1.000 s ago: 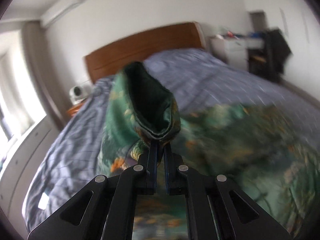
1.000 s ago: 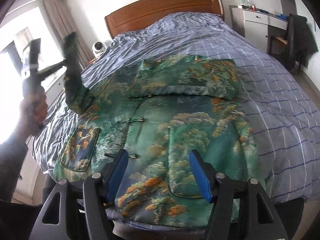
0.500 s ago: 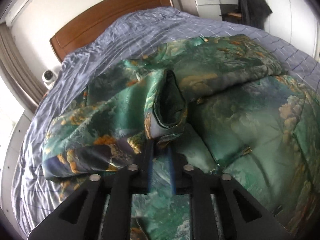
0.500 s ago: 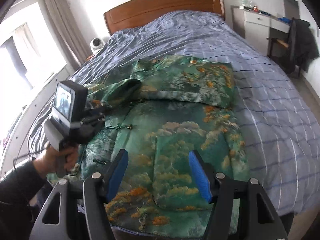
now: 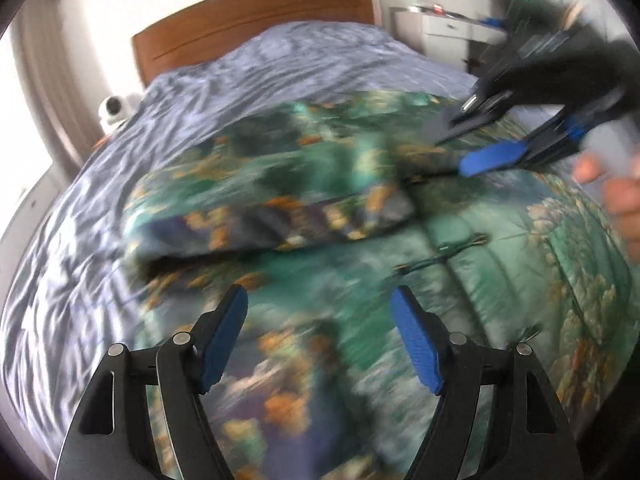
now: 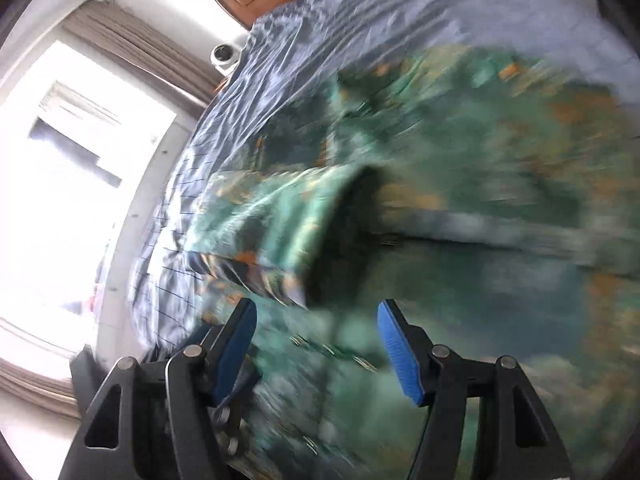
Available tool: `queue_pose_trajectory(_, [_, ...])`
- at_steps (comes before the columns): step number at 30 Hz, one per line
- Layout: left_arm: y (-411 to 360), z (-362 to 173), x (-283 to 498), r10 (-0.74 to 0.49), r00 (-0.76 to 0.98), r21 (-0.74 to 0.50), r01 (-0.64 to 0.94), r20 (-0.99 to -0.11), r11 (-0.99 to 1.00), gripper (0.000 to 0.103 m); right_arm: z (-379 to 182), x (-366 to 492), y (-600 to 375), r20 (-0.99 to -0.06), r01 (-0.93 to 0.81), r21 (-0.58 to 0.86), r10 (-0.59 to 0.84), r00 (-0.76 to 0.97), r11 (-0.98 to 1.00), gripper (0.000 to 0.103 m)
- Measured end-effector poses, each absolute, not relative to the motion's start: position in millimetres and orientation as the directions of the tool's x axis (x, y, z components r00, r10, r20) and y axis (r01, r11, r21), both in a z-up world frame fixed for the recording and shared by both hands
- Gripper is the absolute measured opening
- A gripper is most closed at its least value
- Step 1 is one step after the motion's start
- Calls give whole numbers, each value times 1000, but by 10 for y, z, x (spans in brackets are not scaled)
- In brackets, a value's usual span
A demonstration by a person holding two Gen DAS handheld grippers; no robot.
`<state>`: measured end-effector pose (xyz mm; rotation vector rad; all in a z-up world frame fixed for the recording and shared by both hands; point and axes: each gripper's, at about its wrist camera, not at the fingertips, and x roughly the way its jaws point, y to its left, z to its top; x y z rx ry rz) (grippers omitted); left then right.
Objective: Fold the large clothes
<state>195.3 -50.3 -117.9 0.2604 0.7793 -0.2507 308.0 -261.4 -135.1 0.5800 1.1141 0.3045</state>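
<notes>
over the green jacket [image 5: 460, 264] on the bed [image 5: 304, 56], left tongs [image 5: 320, 332] just opened, empty; right tongs [image 6: 316, 340] wide, empty: flatten the folded sleeve [image 5: 272, 216] squarely.

Left tongs [image 5: 319, 305] just opened, releasing sleeve [image 5: 272, 200].

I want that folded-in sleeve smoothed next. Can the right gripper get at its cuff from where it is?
Probably yes. The right gripper is open and empty, the sleeve cuff lies just ahead on the jacket, and nothing sits between them.
</notes>
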Motion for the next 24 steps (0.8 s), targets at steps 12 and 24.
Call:
queue_pose_trajectory(12, [274,-1267,1833,-53,662,47,133,-747,990,77,-1847,3617,-2234,-730,96,610,511,453,787,14])
queue_pose_trajectory(24, [508,-1216,1990,-71,666,-4,102,-742,995,77,-1280,4114,-2305,-752,-23,357,302,586,934,12])
